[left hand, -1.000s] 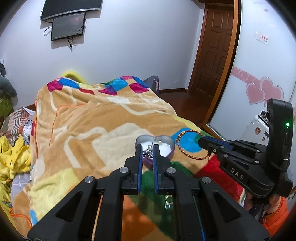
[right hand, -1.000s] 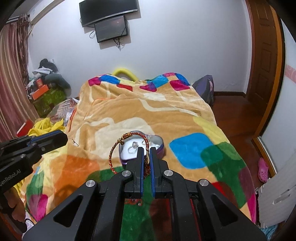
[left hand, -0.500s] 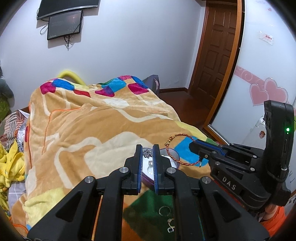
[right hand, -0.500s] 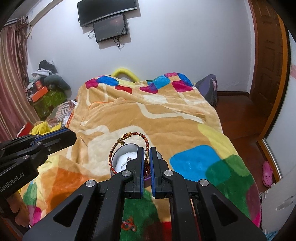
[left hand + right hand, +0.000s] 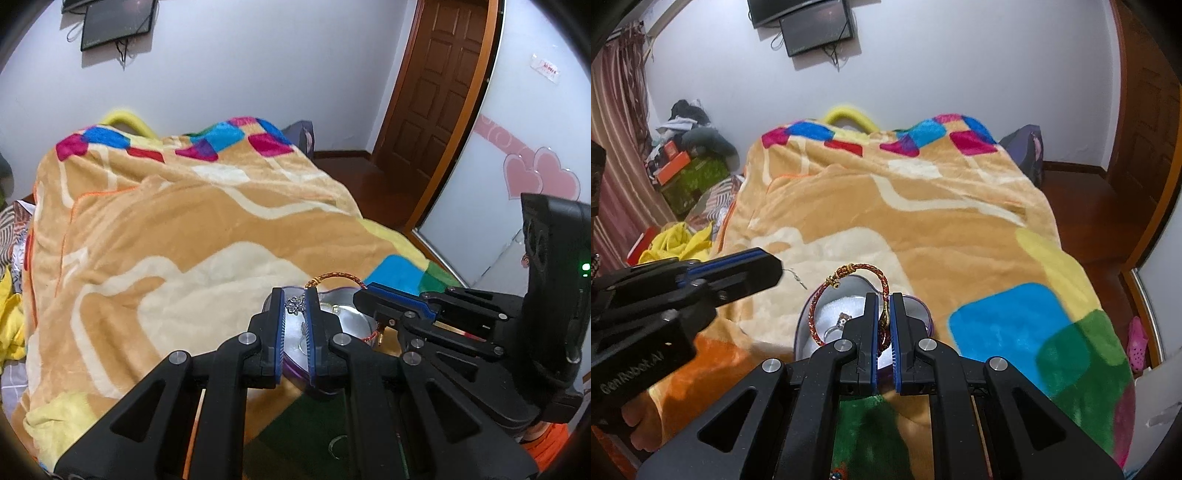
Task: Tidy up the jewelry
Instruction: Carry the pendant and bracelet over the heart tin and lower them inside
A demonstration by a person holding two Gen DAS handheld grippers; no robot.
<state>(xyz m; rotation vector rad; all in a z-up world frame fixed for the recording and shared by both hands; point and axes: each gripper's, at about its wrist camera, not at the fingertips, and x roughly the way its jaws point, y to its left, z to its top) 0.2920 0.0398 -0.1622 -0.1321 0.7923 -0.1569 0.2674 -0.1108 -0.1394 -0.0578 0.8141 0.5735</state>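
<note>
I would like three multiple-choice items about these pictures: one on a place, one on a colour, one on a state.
1. Where is the heart-shaped box?
A. on the blanket
B. on the floor
C. on a shelf

2. What colour is the braided bracelet?
A. plain white
B. red and gold
C. black

3. What do the right tongs do?
A. stand wide open and empty
B. pinch the bracelet
C. grip a yellow towel

Answers:
1 A: the box rests on the blanket that covers the bed.
2 B: red cord with gold thread and a gold clasp.
3 B: their fingers are closed on the bracelet over the box. The left tongs pinch a silver charm.
</note>
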